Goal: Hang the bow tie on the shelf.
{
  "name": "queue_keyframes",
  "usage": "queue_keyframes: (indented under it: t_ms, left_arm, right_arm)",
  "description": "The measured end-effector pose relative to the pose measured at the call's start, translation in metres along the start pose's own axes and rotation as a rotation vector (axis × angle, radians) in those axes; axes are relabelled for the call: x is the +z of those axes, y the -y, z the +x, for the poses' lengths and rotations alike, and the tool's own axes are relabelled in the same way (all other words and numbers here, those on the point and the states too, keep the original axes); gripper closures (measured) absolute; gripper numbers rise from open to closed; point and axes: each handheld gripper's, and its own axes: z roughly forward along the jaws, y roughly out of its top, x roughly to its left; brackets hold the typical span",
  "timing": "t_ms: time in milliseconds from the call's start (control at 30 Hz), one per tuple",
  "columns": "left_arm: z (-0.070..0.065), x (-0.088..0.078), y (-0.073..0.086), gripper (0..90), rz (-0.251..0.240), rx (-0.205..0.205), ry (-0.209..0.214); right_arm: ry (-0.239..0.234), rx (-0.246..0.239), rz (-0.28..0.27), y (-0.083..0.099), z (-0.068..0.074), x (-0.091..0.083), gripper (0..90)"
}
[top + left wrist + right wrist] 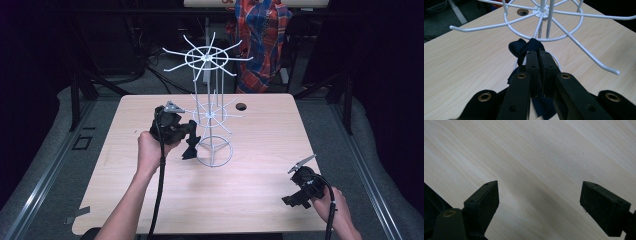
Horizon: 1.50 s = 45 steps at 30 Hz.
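where the left gripper (539,56) closes its jaws, a dark navy cloth (524,47) sits pinched between them, bunched above the tips and hanging loose beneath. item: cloth, held just beside the foot of a white wire rack (210,107), its lower end dangling near the rack's base ring (214,152) in the high view (191,150). item: rack, upright at mid-bench, a central post carrying two tiers of radiating hooked arms, the upper tier (206,58) wider than the lower. in the left gripper view the lower tier's spokes (564,27) spread just beyond the cloth. item: left hand (150,150), wrapped around the gripper body, cable trailing down along the forearm. item: right gripper (539,200), jaws spread wide, nothing between them, hovering low over bare wood at the near right of the bench (260,200), well apart from the rack. item: bench, pale wood grain, a round hole (241,106) near its far edge. item: plaid garment (260,35) hanging behind the bench.
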Motion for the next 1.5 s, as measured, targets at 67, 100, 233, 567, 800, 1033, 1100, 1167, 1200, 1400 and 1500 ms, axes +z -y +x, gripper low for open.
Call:
queue_keyframes:
  t_ms: [67,100,233,567,800,1033,1100,1167,1200,1400,1500]
  left_arm:
    - [0.0,0.0,0.0,84.0,-0.001,0.0,-0.001]
    - [0.0,-0.001,0.0,82.9,-0.004,-0.001,0.0]
    - [0.001,-0.003,0.001,79.1,-0.012,-0.004,0.007]
    - [0.006,-0.016,0.002,69.3,-0.029,0.004,0.021]
    - [0.01,-0.028,0.007,58.5,-0.041,-0.019,0.007]
    - [0.015,-0.042,0.014,42.6,-0.051,-0.031,-0.033]
    - [0.017,-0.046,0.017,39.6,-0.049,-0.036,-0.035]
    - [0.02,-0.051,0.021,36.8,-0.049,-0.042,-0.041]
    - [0.021,-0.053,0.023,35.6,-0.049,-0.042,-0.044]
    - [0.028,-0.063,0.038,30.2,-0.039,-0.053,-0.059]
    - [0.031,-0.067,0.047,28.1,-0.033,-0.065,-0.063]
  right_arm:
    - [0.0,0.0,-0.001,0.0,0.0,0.0,15.6]
    - [-0.002,0.008,-0.011,0.0,0.001,0.001,15.6]
    - [-0.003,0.009,-0.012,0.0,0.001,0.0,15.6]
    - [-0.007,0.012,-0.014,0.0,0.001,0.0,15.6]
    - [-0.009,0.012,-0.013,0.0,0.001,0.001,15.6]
    - [-0.002,-0.001,0.0,0.0,0.0,0.0,15.6]
    - [-0.003,-0.001,0.0,0.0,0.0,0.0,15.6]
    - [-0.002,0.0,0.0,0.0,0.0,0.0,15.6]
    - [-0.002,0.0,0.001,0.0,0.0,0.0,15.6]
    - [-0.002,-0.003,0.006,-0.001,0.0,0.0,15.6]
    - [0.0,-0.002,0.002,-0.001,0.001,-0.001,15.6]
